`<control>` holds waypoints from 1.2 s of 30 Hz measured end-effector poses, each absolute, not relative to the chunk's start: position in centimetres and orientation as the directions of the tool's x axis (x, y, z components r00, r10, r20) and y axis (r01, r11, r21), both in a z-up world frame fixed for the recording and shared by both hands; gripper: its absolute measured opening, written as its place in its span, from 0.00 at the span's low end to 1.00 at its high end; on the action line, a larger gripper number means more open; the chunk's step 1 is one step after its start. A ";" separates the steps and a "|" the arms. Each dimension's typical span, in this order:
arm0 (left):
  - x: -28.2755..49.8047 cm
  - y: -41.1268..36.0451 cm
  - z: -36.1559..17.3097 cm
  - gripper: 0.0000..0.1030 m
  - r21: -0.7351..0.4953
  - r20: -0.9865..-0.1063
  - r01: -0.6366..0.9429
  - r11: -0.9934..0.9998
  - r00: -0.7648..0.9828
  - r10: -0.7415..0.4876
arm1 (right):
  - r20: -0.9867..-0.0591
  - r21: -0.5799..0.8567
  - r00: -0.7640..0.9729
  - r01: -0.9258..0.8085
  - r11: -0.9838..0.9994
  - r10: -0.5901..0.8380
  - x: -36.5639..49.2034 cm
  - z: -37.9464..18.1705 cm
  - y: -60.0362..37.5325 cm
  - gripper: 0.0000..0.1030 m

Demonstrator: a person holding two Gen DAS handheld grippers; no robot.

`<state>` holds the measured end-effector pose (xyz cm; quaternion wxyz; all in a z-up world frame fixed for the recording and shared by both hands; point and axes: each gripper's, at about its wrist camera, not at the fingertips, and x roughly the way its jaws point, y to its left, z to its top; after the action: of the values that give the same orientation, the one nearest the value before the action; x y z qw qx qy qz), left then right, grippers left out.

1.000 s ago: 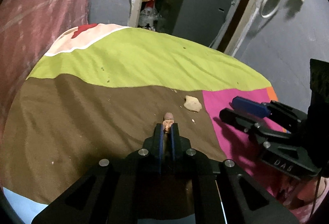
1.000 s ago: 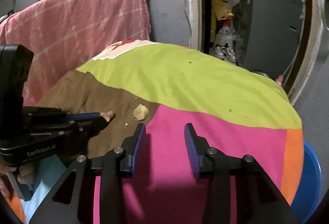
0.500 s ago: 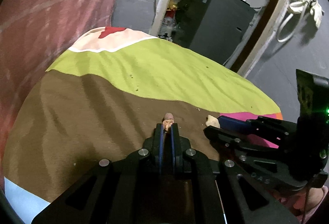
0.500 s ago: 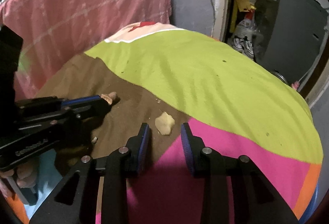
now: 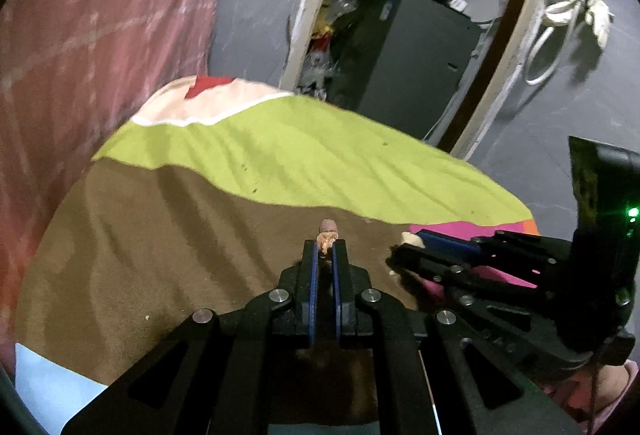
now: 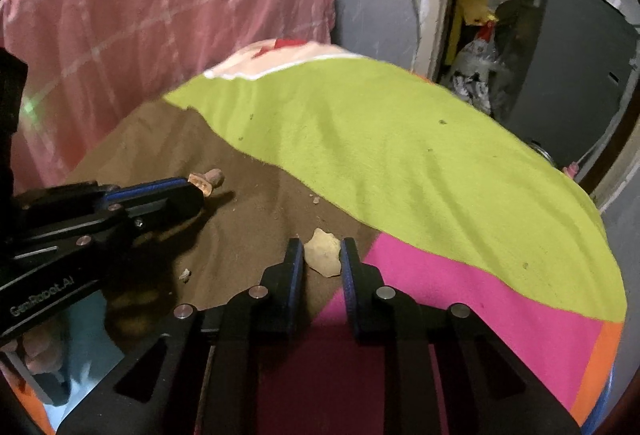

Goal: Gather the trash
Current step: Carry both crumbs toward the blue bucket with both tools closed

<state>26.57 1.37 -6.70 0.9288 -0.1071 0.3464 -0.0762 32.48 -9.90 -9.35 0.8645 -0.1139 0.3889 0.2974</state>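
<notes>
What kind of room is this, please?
Probably a bedroom in a modest home: a colourful bedsheet covers what seems a bed, a pink cloth hangs behind it, and a doorway shows cluttered storage.

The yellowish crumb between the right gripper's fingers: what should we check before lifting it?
1. Crumb sits between the right gripper fingers: ok.
2. Pads pressing on it: cannot tell; the jaws have just been closing, with a small gap left on one side.
3. Blanket not pinched along: cannot tell.
4. Left gripper shut on its brown scrap: ok.
5. Left gripper apart from the right one: ok.
6. Small bits left on the blanket: not ok.
</notes>
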 end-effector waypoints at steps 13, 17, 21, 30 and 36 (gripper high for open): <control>23.4 -2.0 -3.2 0.04 -0.206 -0.461 0.152 0.967 0.856 -0.233 | -0.472 0.020 0.770 -0.478 0.878 0.430 26.0 -3.6 -16.1 0.16; 22.3 -3.1 -1.9 0.04 -0.192 -0.408 0.182 0.964 0.879 -0.247 | -0.385 -0.009 0.833 -0.433 0.901 0.397 23.7 -1.7 -17.2 0.16; 21.4 -4.4 -0.5 0.04 -0.185 -0.356 0.211 0.960 0.896 -0.265 | -0.323 -0.001 0.868 -0.399 0.917 0.377 21.9 -0.5 -18.6 0.16; 20.0 -7.5 1.8 0.04 -0.190 -0.264 0.274 0.943 0.910 -0.318 | -0.211 -0.026 0.932 -0.308 0.951 0.296 18.3 2.0 -22.2 0.16; 19.0 -9.7 2.8 0.04 -0.197 -0.219 0.312 0.930 0.910 -0.352 | -0.160 -0.040 0.959 -0.244 0.969 0.235 16.3 3.0 -25.0 0.16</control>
<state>19.03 -9.74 2.81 0.9741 -0.0790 0.1261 -0.1703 16.34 -25.03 3.00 0.9892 -0.0294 0.0771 0.1210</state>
